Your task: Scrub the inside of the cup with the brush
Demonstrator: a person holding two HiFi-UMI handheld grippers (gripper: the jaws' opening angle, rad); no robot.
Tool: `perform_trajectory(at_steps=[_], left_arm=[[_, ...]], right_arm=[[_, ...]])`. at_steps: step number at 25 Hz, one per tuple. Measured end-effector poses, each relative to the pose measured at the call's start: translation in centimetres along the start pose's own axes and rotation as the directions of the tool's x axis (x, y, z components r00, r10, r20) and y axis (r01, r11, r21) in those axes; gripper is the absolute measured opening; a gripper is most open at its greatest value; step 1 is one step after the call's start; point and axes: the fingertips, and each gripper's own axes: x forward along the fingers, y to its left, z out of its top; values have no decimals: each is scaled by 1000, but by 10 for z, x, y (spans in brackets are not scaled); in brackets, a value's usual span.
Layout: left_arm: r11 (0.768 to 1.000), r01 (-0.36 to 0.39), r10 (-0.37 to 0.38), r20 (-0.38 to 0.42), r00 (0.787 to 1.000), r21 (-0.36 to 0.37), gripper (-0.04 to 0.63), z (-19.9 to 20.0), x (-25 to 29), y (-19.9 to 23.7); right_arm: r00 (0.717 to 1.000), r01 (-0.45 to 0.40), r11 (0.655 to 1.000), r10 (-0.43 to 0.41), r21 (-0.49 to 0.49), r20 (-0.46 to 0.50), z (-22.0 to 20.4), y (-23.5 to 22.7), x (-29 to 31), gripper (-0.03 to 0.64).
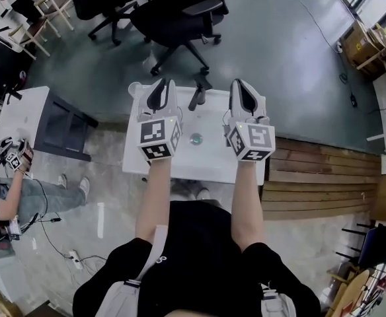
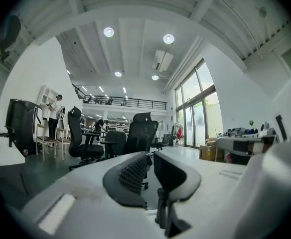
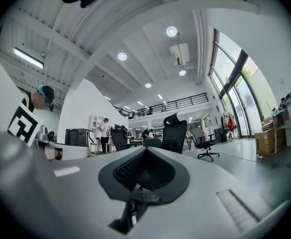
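Note:
A small round clear cup point(image 1: 195, 139) stands on the white table point(image 1: 213, 167), seen from above, between my two grippers. A dark long object point(image 1: 197, 96), perhaps the brush, lies at the table's far edge. My left gripper point(image 1: 160, 83) is held above the table's left part; its jaws point(image 2: 150, 153) stand a narrow slit apart with nothing between them. My right gripper point(image 1: 241, 83) hovers over the right part, and its jaws point(image 3: 146, 149) are shut and empty. Both gripper views look level across the room, so neither shows the cup.
Black office chairs point(image 1: 180, 18) stand beyond the table. Another white table point(image 1: 21, 114) and a seated person point(image 1: 8, 177) with grippers are at the left. A wooden platform point(image 1: 318, 177) lies to the right, and cardboard boxes point(image 1: 361, 45) at the far right.

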Motion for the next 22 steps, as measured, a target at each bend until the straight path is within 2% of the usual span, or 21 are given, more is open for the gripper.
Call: perform_trajectory(at_steps=[4, 8, 15, 22], left_arm=[[999, -8, 8, 1, 1000, -42, 0, -3, -7, -20], [999, 9, -9, -1, 1000, -36, 0, -9, -15, -41], [999, 44, -44, 10, 999, -8, 0, -16, -27, -67], [998, 62, -62, 11, 998, 12, 0, -16, -31, -72]], right_arm=[[1000, -30, 1000, 30, 0, 3, 10, 5, -10, -1], [999, -36, 999, 37, 8, -21, 5, 6, -28, -2], [995, -64, 997, 61, -35, -79, -17, 15, -45, -3], [994, -68, 997, 65, -39, -93, -24, 16, -47, -3]])
